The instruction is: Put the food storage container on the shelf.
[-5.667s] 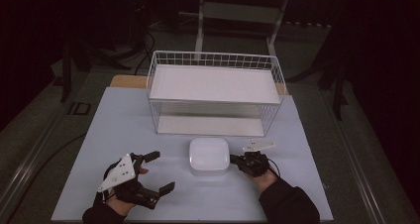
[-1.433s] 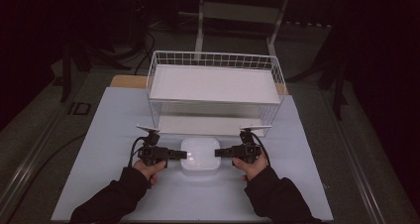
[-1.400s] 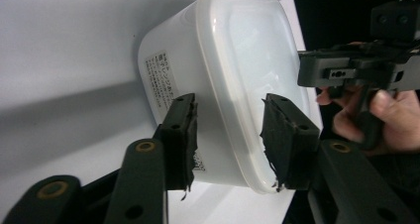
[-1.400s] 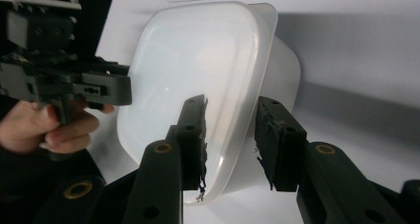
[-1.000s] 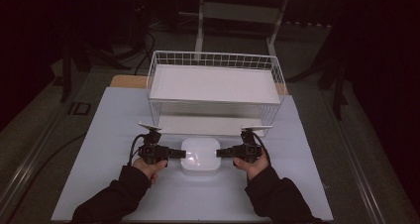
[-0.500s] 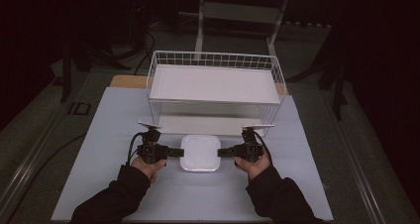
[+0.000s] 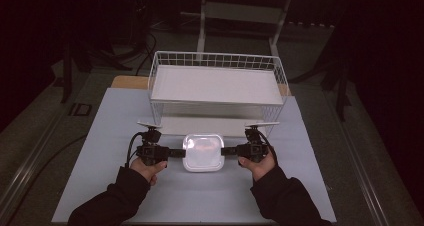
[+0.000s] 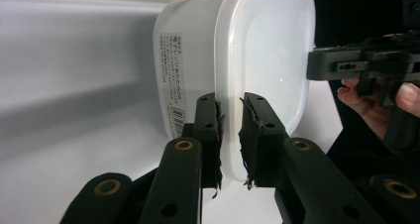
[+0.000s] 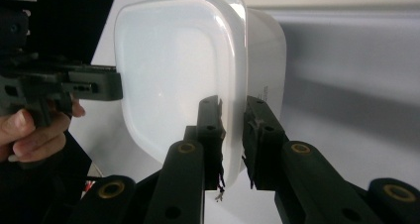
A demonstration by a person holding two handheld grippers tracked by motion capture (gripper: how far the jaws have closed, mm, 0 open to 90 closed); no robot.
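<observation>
Lidded white container [image 7: 203,152]: held between left gripper [image 7: 172,152] and right gripper [image 7: 229,150], each clamped on an opposite rim edge, before the wire basket [image 7: 218,61]; thin-rim pinches risk slipping or lid popping.

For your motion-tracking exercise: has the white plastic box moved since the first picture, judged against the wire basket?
Yes, slightly. The white plastic box sits a little nearer the wire basket, and it is now clamped at its rim by the left gripper and right gripper.

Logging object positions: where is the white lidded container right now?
In the high view the white lidded container sits mid-table, just in front of the wire basket, pinched by the left tongs and right tongs.
</observation>
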